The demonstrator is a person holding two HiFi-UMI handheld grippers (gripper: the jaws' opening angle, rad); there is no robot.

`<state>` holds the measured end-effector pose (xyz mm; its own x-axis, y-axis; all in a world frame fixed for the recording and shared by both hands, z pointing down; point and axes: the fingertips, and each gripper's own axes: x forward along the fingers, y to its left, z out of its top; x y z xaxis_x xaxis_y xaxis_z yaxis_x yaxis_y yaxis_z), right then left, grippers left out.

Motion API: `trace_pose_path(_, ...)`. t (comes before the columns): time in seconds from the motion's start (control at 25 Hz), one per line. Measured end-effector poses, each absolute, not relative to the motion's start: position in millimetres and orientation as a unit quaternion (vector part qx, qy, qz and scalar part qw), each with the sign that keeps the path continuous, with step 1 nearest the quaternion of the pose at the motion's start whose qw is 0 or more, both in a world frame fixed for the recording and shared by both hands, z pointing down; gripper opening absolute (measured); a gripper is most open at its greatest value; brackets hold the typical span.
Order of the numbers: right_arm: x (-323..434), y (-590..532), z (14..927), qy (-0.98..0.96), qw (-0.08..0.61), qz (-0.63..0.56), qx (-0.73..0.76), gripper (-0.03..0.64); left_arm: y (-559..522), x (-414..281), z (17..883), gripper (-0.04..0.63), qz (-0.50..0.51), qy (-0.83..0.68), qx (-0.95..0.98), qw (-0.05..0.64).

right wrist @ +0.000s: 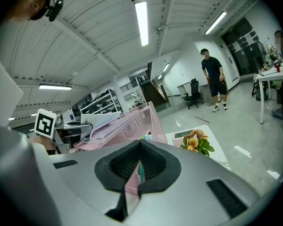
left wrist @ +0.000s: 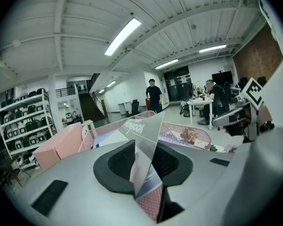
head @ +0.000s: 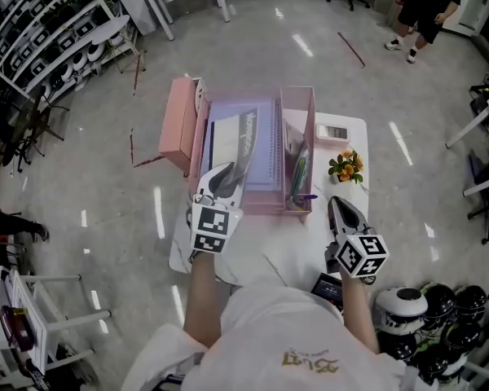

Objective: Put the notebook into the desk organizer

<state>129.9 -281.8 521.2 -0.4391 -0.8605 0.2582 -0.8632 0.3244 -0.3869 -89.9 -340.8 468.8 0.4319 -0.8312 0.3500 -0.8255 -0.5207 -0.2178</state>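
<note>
The pink mesh desk organizer (head: 297, 108) stands on the white table (head: 261, 259). The notebook (head: 244, 149) lies in its wide left compartment, its translucent printed cover (left wrist: 144, 128) lifted on edge. My left gripper (head: 228, 172) is at the notebook's near edge. In the left gripper view the cover stands between the jaws (left wrist: 145, 146), which are slightly apart and do not clamp it. My right gripper (head: 337, 204) hovers over the table to the right of the organizer (right wrist: 127, 124), with its jaws (right wrist: 139, 144) together and nothing in them.
Pens (head: 300, 173) fill the organizer's narrow right compartment. A pink box (head: 178, 125) stands left of it. Orange flowers (head: 346, 167) and a calculator (head: 332, 131) lie on the right. A black device (head: 326, 285) sits at the near edge. Helmets (head: 424, 308) are on the floor.
</note>
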Motion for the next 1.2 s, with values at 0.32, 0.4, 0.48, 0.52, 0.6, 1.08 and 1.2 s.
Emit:
trace_pose_path(0.32,120,-277,530,-0.809,0.004,0.254,0.531,0.009,-339,-86,495,0.123,-0.302,0.447,-0.842,-0.002)
trace_pose_path(0.4,119,-275,530,-0.807,0.005,0.255,0.533,0.009,-338,-84,498,0.139,-0.316,0.433,-0.844,-0.013)
trace_pose_path(0.48,119,-274,530,-0.806,0.005,0.255,0.535,0.009,-337,-82,501,0.185,-0.324,0.42,-0.847,-0.026)
trace_pose_path(0.52,120,-274,530,-0.805,0.004,0.255,0.536,0.009,-337,-81,502,0.183,-0.325,0.415,-0.849,-0.033)
trace_pose_path(0.6,121,-274,531,-0.804,0.004,0.255,0.537,0.009,-337,-81,503,0.192,-0.323,0.405,-0.854,-0.049)
trace_pose_path(1.08,121,-279,520,-0.804,0.002,0.241,0.544,0.009,-332,-74,493,0.376,-0.276,0.368,-0.882,-0.097)
trace_pose_path(1.2,120,-280,515,-0.805,0.002,0.234,0.546,0.009,-328,-74,484,0.379,-0.243,0.38,-0.887,-0.094)
